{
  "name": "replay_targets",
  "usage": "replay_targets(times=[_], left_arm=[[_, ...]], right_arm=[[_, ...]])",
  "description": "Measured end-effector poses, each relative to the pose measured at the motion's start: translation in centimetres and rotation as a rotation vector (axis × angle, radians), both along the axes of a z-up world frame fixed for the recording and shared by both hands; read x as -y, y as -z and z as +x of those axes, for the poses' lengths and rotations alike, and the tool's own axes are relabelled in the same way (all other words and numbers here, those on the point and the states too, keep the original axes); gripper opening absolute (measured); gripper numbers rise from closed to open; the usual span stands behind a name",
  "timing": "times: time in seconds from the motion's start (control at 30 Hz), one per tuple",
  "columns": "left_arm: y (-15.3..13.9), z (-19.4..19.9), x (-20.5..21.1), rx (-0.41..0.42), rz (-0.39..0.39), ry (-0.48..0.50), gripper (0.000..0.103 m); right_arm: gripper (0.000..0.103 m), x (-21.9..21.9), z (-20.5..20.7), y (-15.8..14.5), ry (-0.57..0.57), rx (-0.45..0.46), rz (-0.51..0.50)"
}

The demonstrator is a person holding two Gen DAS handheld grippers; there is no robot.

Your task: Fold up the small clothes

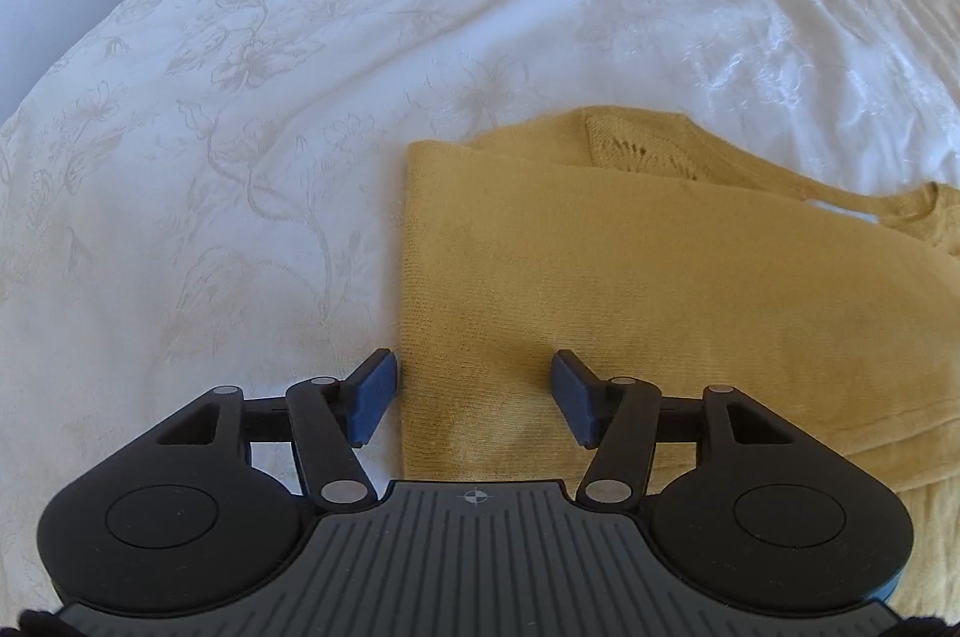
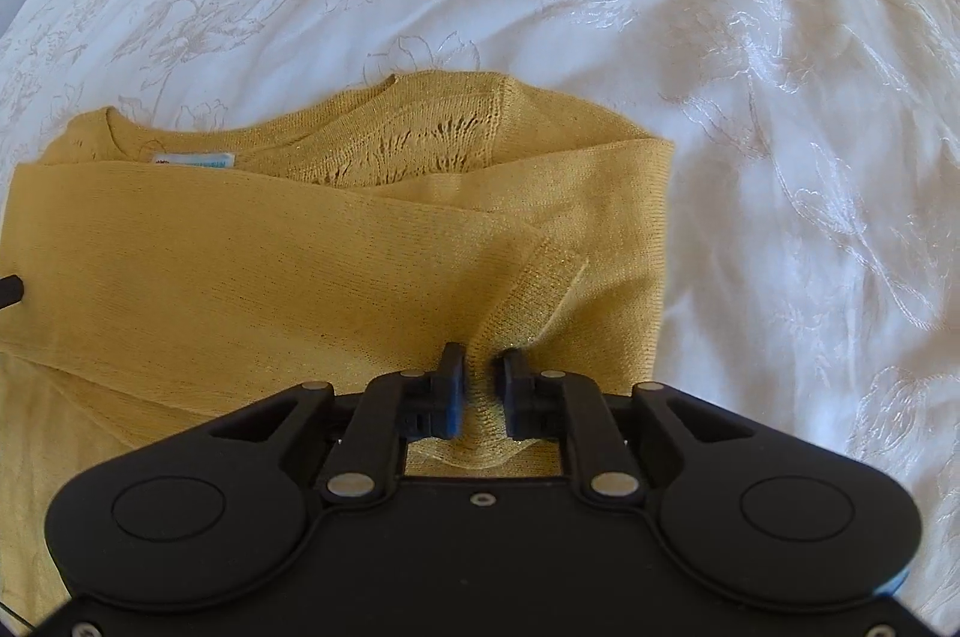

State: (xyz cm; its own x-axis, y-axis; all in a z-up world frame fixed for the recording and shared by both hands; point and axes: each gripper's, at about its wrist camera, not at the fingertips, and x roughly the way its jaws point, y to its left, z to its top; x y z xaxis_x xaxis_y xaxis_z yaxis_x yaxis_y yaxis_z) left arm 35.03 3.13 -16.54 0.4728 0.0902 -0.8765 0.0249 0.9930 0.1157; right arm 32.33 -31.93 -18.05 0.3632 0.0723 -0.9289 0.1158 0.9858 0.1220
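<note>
Left wrist view: the left gripper [image 1: 474,394] gapes wide, holding nothing, over the left edge of the mustard knit sweater [image 1: 660,289] lying on the white floral bedspread [image 1: 240,97].

Right wrist view: the right gripper [image 2: 480,385] pinches a ribbed fold of the sweater [image 2: 240,247], below its blue neck label [image 2: 192,161].

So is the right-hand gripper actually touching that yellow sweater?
Touching. The right wrist view shows the right gripper nearly closed, a ridge of the yellow sweater pinched between its fingers.

- Your sweater [image 2: 240,247] lies on the bed [image 2: 780,157], neckline away from you.
- Your left gripper [image 1: 474,397] hangs over its left edge.
- Your right gripper [image 2: 480,385] sits at its right.
</note>
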Motion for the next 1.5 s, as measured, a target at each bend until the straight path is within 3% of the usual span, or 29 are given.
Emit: replay_targets(times=[0.07, 0.13, 0.2, 0.27, 0.3, 0.33, 0.6, 0.8, 1.0, 1.13, 1.5], left_arm=[[0.9, 0.3, -0.4, -0.008, 0.002, -0.01, 0.07], [1.4, 0.3, -1.0, -0.002, 0.013, -0.03, 0.089], [1.6, 0.4, -1.6, -0.005, 0.01, -0.051, 0.099], [1.8, 0.5, -2.2, -0.009, -0.009, -0.07, 0.103], [1.9, 0.6, -2.4, -0.008, -0.021, -0.072, 0.103], [1.9, 0.6, -2.5, -0.006, -0.028, -0.07, 0.103], [1.7, 0.2, -3.0, 0.01, -0.059, -0.054, 0.103], [-0.4, -1.5, -3.1, -0.001, -0.045, -0.029, 0.103], [-4.2, -7.1, -3.9, 0.057, -0.036, -0.028, 0.103], [-5.6, -11.8, -4.0, 0.069, -0.007, -0.013, 0.103], [-4.7, -25.3, -4.1, -0.002, -0.004, -0.115, 0.103]], right_arm=[[0.026, -0.1, 0.0, 0.1, 0.0, 0.002, -0.01], [0.035, -0.1, 0.0, 0.2, 0.01, 0.006, -0.02], [0.044, -0.2, 0.0, 0.3, 0.014, 0.013, -0.029], [0.07, -0.2, -0.3, 0.3, 0.013, 0.018, -0.083], [0.092, -0.3, -0.3, 0.5, 0.011, 0.013, -0.115], [0.096, -0.2, -0.3, 0.7, 0.011, 0.003, -0.129], [0.102, 2.2, -1.1, 1.2, 0.079, -0.004, -0.034], [0.102, 3.0, -3.1, -1.8, 0.108, 0.063, 0.019], [0.102, 2.9, -7.8, -4.9, 0.105, 0.143, 0.09], [0.102, 2.1, -11.4, -5.1, 0.088, 0.144, 0.117], [0.102, 0.0, -21.5, -2.4, -0.02, 0.044, 0.19]])
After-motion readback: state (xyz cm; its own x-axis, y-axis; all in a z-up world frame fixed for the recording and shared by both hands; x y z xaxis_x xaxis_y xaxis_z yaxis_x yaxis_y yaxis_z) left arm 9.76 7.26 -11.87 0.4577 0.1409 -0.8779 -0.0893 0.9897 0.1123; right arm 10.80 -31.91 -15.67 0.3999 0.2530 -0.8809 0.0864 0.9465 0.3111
